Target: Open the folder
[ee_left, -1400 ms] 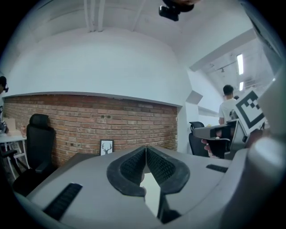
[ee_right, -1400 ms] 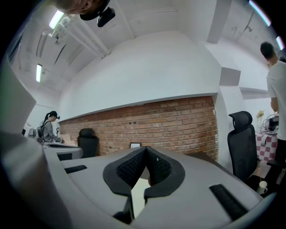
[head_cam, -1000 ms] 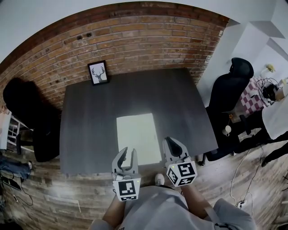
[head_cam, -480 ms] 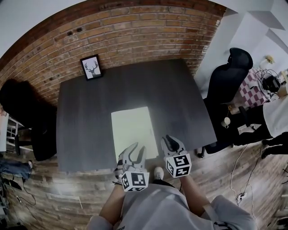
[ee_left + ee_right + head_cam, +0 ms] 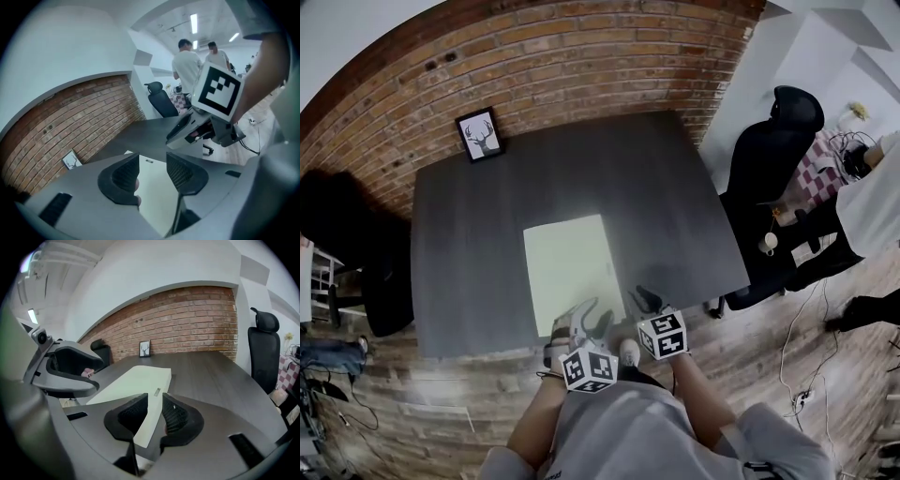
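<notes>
A pale, closed folder (image 5: 567,267) lies flat on the dark table (image 5: 469,272), near its front edge. My left gripper (image 5: 589,319) hovers over the folder's near edge; its jaws have just been opening and stand wide with nothing between them. In the left gripper view the folder (image 5: 154,197) shows through the gap of the left gripper (image 5: 152,172). My right gripper (image 5: 643,300) is at the folder's near right corner. In the right gripper view the right gripper (image 5: 155,414) is open, and the folder's corner (image 5: 136,380) lies beyond its tips, untouched.
A framed deer picture (image 5: 478,134) leans on the brick wall at the table's far left. A black office chair (image 5: 773,159) stands to the right and a dark chair (image 5: 347,234) to the left. Two people (image 5: 192,61) stand far off.
Both grippers have sunk toward the table's front edge and the folder's near end. The left gripper has rolled and its jaws have spread wider.
</notes>
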